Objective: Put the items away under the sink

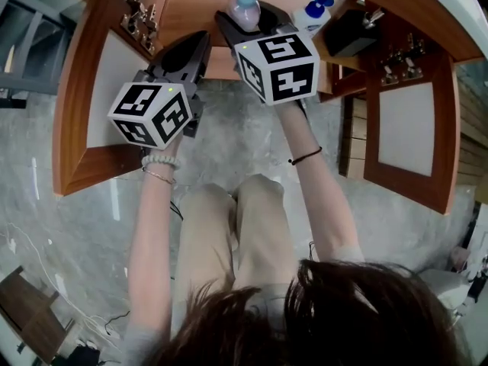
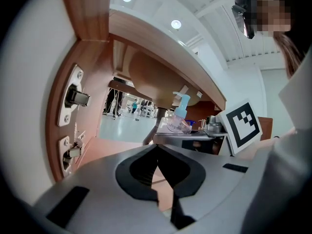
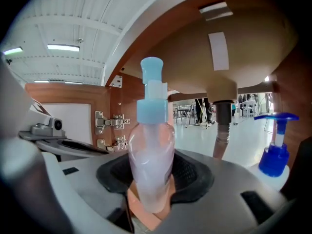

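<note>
A clear soap bottle (image 3: 151, 155) with a pale blue pump stands upright between the jaws of my right gripper (image 3: 151, 184), which is shut on its lower body. In the head view this bottle (image 1: 245, 8) sits just inside the open sink cabinet, ahead of the right gripper (image 1: 245, 23). My left gripper (image 1: 197, 46) hovers to its left at the cabinet mouth. In the left gripper view its jaws (image 2: 157, 150) meet at the tips with nothing between them, and the held bottle (image 2: 178, 123) shows to the right.
A white bottle with a dark blue pump (image 1: 313, 14) stands on the cabinet floor to the right, also visible as the blue pump (image 3: 274, 155). A black object (image 1: 351, 33) lies beside it. The drain pipe (image 3: 223, 126) hangs at the back. Both cabinet doors (image 1: 107, 90) (image 1: 404, 128) stand open.
</note>
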